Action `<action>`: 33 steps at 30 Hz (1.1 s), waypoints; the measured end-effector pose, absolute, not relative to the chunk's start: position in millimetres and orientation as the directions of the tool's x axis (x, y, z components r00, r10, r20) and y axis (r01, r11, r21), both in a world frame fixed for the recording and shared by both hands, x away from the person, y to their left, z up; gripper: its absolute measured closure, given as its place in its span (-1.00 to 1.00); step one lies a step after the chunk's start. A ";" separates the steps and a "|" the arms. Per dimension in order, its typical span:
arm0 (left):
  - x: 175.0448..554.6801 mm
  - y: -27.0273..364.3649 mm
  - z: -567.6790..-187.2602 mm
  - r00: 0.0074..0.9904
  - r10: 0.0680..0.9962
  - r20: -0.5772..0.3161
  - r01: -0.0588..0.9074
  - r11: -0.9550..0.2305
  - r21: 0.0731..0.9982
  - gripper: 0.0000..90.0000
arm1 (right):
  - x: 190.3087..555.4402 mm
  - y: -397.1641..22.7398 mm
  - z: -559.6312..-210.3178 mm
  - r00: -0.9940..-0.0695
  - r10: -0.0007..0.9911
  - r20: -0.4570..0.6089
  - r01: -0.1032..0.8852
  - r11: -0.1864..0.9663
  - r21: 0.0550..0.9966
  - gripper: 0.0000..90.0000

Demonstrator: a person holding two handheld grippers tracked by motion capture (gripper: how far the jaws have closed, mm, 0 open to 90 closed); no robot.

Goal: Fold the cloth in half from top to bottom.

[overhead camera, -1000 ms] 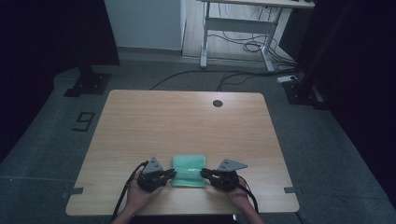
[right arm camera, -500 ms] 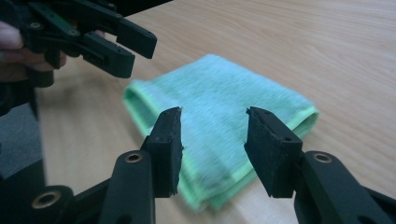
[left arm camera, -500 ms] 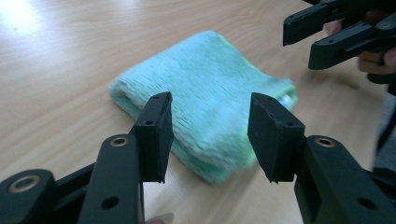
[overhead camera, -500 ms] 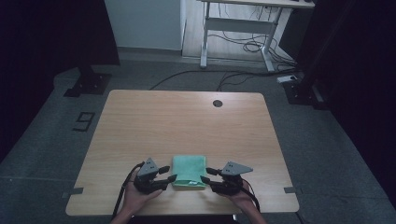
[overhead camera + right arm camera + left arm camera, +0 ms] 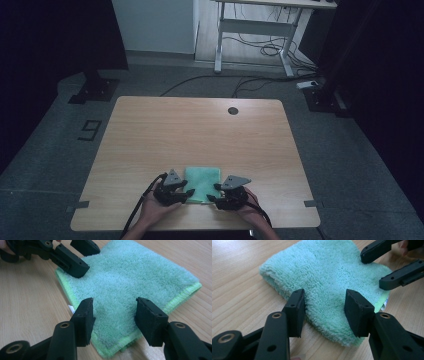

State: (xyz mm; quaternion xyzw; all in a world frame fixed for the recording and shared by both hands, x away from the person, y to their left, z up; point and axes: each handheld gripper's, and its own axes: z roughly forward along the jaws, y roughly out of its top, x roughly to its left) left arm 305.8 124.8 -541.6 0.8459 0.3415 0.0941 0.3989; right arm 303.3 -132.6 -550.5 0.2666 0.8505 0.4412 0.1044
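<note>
The high view looked forward and down from above the person's side, far enough off to take in the whole light wooden table [image 5: 200, 135]. Each gripper view sat close and low behind its own black jaws, facing the folded green terry towel [image 5: 324, 272], which all three shared; in each, the opposite gripper entered near 12 o'clock.
</note>
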 end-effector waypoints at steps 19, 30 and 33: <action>351.3 117.6 -535.2 0.716 0.669 -0.198 0.558 -0.379 0.738 0.19 | 358.2 -110.7 -536.5 -0.755 0.654 0.057 0.431 0.428 0.794 0.01; 351.4 117.6 -542.4 0.719 0.672 -0.177 0.555 -0.401 0.729 0.22 | 363.6 -110.2 -545.0 -0.746 0.664 0.062 0.457 0.442 0.771 0.06; 351.1 117.4 -542.9 0.718 0.674 -0.175 0.554 -0.400 0.730 0.22 | 363.7 -111.0 -545.3 -0.746 0.663 0.064 0.460 0.443 0.770 0.06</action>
